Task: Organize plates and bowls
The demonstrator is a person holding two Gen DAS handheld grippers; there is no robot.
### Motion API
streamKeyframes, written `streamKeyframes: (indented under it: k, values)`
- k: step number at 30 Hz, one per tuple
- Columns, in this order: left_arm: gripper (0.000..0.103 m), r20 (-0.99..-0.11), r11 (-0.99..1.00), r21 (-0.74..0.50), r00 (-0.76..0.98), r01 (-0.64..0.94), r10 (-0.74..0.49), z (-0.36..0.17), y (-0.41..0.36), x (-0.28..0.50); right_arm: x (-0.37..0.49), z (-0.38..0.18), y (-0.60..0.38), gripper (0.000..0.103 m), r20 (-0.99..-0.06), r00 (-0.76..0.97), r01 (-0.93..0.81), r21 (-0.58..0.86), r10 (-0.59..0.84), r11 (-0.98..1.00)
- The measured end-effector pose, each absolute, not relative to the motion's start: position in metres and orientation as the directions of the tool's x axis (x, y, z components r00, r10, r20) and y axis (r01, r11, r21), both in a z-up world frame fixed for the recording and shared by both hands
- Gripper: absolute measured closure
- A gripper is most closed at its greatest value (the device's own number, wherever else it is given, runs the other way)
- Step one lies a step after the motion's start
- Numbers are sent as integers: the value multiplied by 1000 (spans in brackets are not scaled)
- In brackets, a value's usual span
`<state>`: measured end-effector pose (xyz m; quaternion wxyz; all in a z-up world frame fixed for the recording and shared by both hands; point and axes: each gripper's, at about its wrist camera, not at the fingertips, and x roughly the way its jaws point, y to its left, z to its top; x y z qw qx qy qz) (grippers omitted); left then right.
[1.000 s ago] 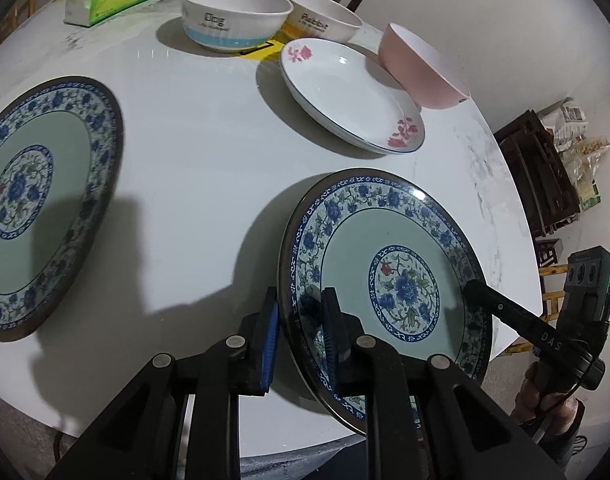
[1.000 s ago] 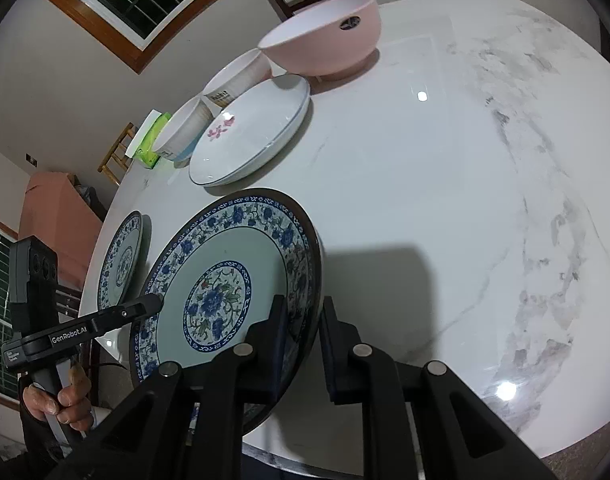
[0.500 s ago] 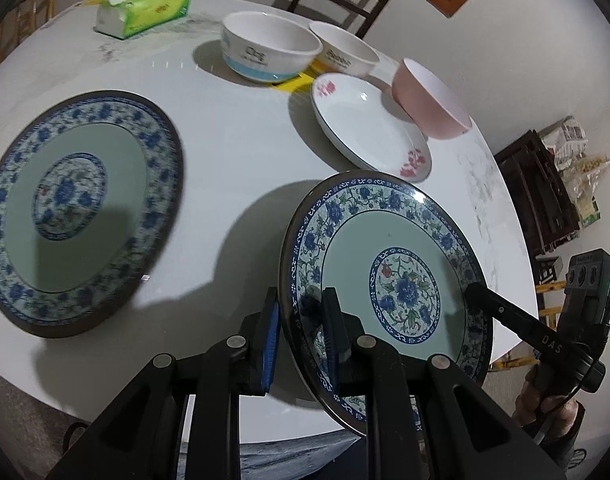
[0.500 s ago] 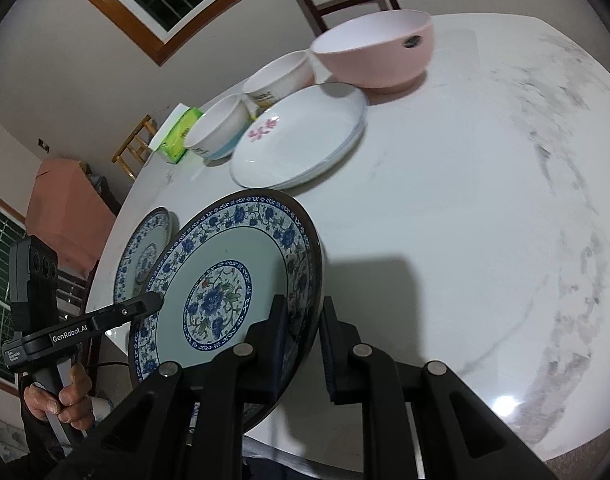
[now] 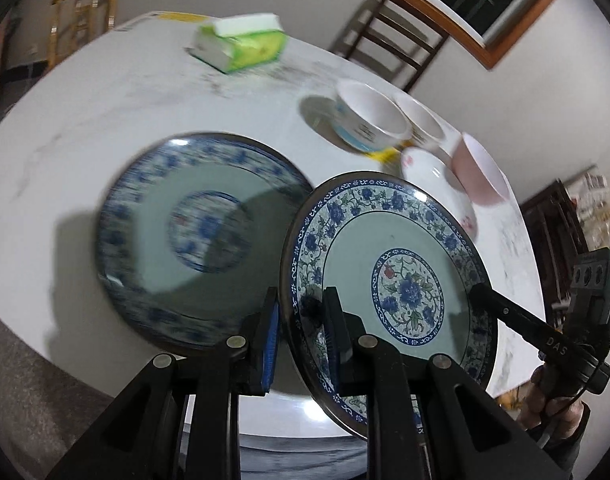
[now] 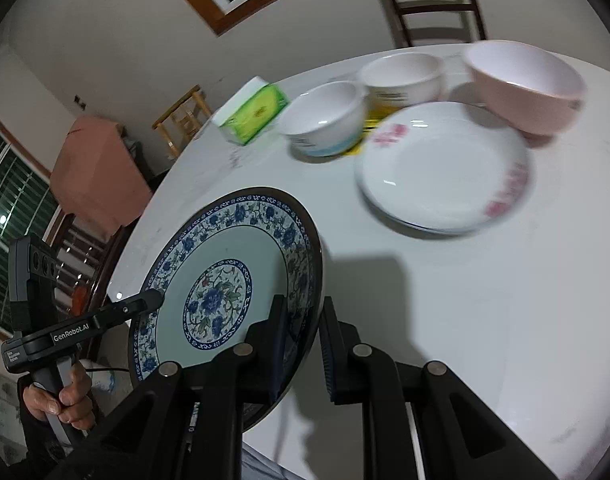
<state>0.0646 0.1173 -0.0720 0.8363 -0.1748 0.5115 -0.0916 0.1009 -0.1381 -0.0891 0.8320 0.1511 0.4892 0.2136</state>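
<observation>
Both grippers hold one blue floral plate (image 5: 401, 280) by opposite rims, above the table. My left gripper (image 5: 301, 316) is shut on its left rim. My right gripper (image 6: 303, 332) is shut on its right rim, and the plate (image 6: 225, 288) shows there too. A second, matching blue floral plate (image 5: 193, 232) lies flat on the white table, just left of the held one. A white plate with pink flowers (image 6: 445, 168), two white bowls (image 6: 325, 124) (image 6: 401, 76) and a pink bowl (image 6: 525, 84) stand at the back.
A green tissue pack (image 5: 241, 44) lies at the far side of the round marble table (image 6: 485, 300). Wooden chairs (image 5: 389, 28) stand behind the table. A dark rack (image 5: 557, 232) stands at the right beyond the table edge.
The held plate has been carried left, so the flat blue plate now lies close beside and partly under it. Both grippers keep their hold. The bowls appear farther off.
</observation>
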Motion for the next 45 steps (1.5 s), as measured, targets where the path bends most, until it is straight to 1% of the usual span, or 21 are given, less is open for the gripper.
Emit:
streamKeyframes:
  k: [5, 10, 18, 25, 30, 37, 45]
  values:
    - [86, -828, 925, -369, 485, -94, -281, -71, 161, 68, 119, -94, -93, 87, -752, 394, -254, 464, 529, 849]
    - [86, -842, 926, -347, 486, -152, -236, -80, 193, 78, 134, -105, -60, 87, -763, 361, -266, 467, 537, 843]
    - [85, -859, 919, -332, 470, -212, -202, -98, 223, 89, 151, -116, -29, 87, -781, 335, -280, 452, 527, 847]
    - [84, -866, 917, -328, 459, -225, -198, -108, 233, 96, 153, -123, -20, 86, -793, 331, -276, 436, 511, 856]
    - [84, -873, 920, -321, 448, -223, -195, -114, 234, 100, 153, -127, -16, 84, -807, 329, -284, 410, 490, 867]
    - [82, -881, 922, -310, 434, -231, -188, -123, 236, 102, 151, -124, -7, 84, -820, 346, -313, 357, 456, 880]
    - [80, -886, 932, -284, 434, -223, -166, -123, 233, 105, 155, -123, -1, 83, -840, 341, -298, 329, 421, 896]
